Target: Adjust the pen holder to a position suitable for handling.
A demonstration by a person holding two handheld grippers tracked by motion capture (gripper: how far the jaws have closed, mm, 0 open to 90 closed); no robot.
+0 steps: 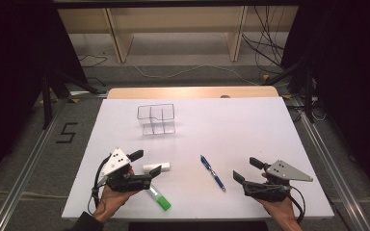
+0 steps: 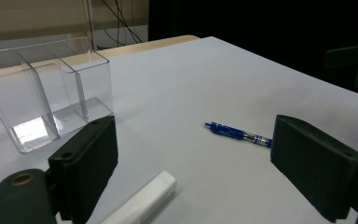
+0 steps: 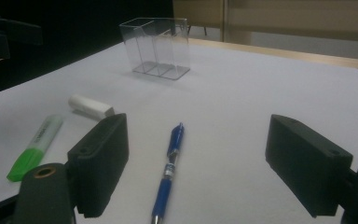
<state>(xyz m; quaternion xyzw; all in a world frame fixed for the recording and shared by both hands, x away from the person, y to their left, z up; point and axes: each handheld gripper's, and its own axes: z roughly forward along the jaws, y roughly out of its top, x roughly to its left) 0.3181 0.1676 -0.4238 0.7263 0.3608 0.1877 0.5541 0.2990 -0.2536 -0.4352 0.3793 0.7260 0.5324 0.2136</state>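
Observation:
A clear plastic organiser with several compartments stands empty on the white table, towards the back. A blue pen lies in front of it, between my two grippers. A white eraser-like block and a green highlighter lie at the front left. My left gripper is open just above the white block, with nothing held. My right gripper hovers open to the right of the pen, which lies ahead between its jaws, untouched. In the right gripper view the organiser stands farther off.
The table's wooden far edge lies behind the organiser. Beyond it are shelf legs and cables on the floor. Metal rails run along both sides of the table. Bare white surface spreads to the right of the organiser.

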